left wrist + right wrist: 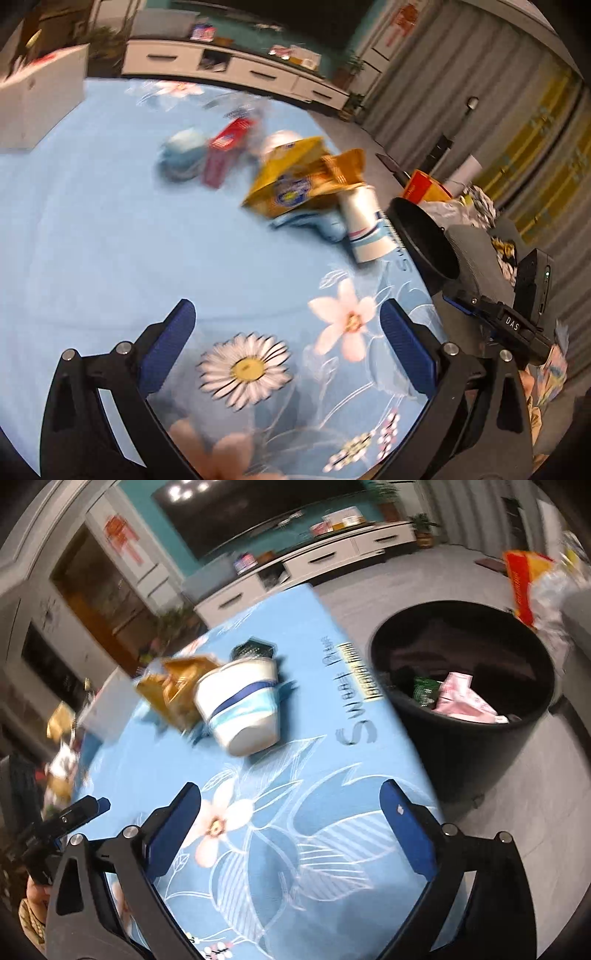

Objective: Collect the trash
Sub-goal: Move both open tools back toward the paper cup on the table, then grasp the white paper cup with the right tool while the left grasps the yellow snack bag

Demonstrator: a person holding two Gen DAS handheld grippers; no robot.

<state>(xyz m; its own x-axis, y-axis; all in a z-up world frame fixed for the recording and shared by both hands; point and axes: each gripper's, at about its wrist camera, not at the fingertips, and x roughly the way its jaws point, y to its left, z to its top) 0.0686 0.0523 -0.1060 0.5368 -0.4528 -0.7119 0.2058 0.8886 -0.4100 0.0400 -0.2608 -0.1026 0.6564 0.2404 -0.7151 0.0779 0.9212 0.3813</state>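
In your left wrist view, your left gripper (288, 350) hangs over the flowered blue tablecloth (92, 240) with its blue pads spread wide and nothing between them. Beyond it the trash lies in a loose heap near the table's far right edge: a white paper cup (364, 229) with blue stripes on its side, touching a crumpled yellow snack bag (291, 181). Just left of the bag sit a red carton (225, 151) and a blurred blue-and-white ball-like thing (183, 157); what it is you cannot tell. A white box (40, 99) stands at the far left of the table. Off the table's right edge you see the rim of the black bin (424, 240), and your other tool's dark body in front of it.

In your right wrist view, your right gripper (291, 830) is likewise released, jaws wide apart and empty, above the cloth's flower print. The cup (243, 709) lies tipped over just ahead, its base toward you, with the yellow bag (173, 690) touching its left side and a small dark object (253, 650) behind it. The bin (461, 686) stands on the grey floor just beside the table's right edge, already holding a pink wrapper (465, 698) and a green one (424, 688). At the lower left edge the tip of your left tool (79, 812) shows, with a bit of your hand (35, 897) under it.
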